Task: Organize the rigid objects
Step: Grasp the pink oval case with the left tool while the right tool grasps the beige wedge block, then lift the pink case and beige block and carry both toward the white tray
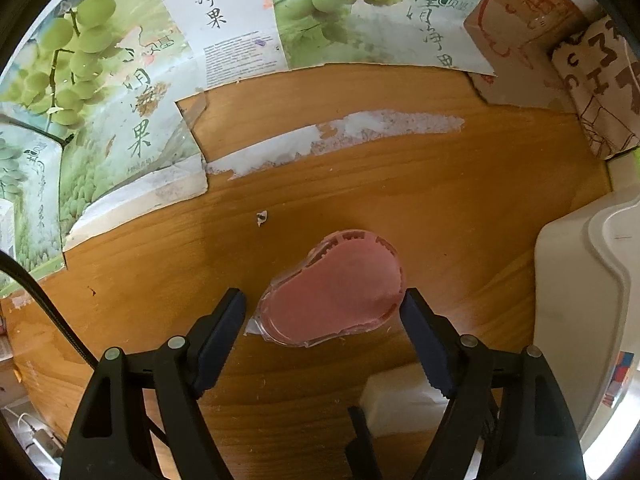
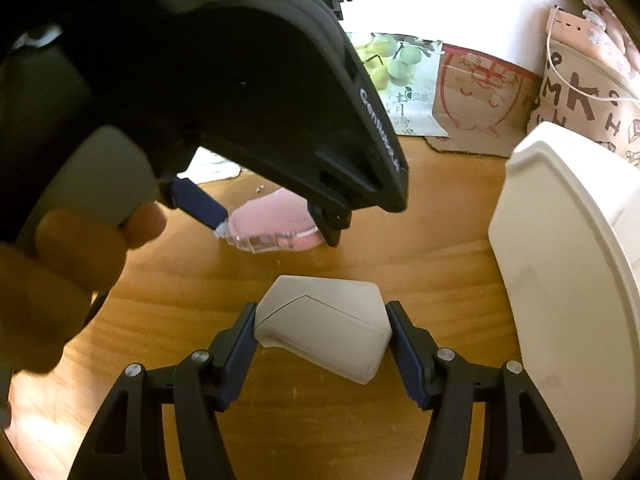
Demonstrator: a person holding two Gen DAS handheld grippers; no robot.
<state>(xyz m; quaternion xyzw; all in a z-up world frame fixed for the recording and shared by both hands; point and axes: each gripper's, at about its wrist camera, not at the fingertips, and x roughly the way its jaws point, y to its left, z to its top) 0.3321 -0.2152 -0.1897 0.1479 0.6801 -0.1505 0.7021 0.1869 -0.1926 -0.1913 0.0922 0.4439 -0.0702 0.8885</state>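
A pink, pear-shaped tape dispenser (image 1: pixel 336 296) in a clear shell lies flat on the wooden table (image 1: pixel 360 184). My left gripper (image 1: pixel 324 298) points straight down over it and is open, one finger on each side. The right pad is at its edge and the left pad stands a little off. In the right wrist view the left gripper (image 2: pixel 278 232) straddles the same dispenser (image 2: pixel 276 220). Nearer the front, my right gripper (image 2: pixel 323 307) is shut on a white angular case (image 2: pixel 324 328), with a pad against each end. The case (image 1: pixel 400 400) also shows low in the left wrist view.
A white plastic bin (image 2: pixel 568 264) stands at the table's right edge, with its rim (image 1: pixel 580 280) in the left wrist view. Flattened grape-printed cardboard (image 1: pixel 100 128) covers the back and left. Brown paper bags (image 2: pixel 480 96) stand at the back right. A person's hand (image 2: pixel 60 272) holds the left gripper.
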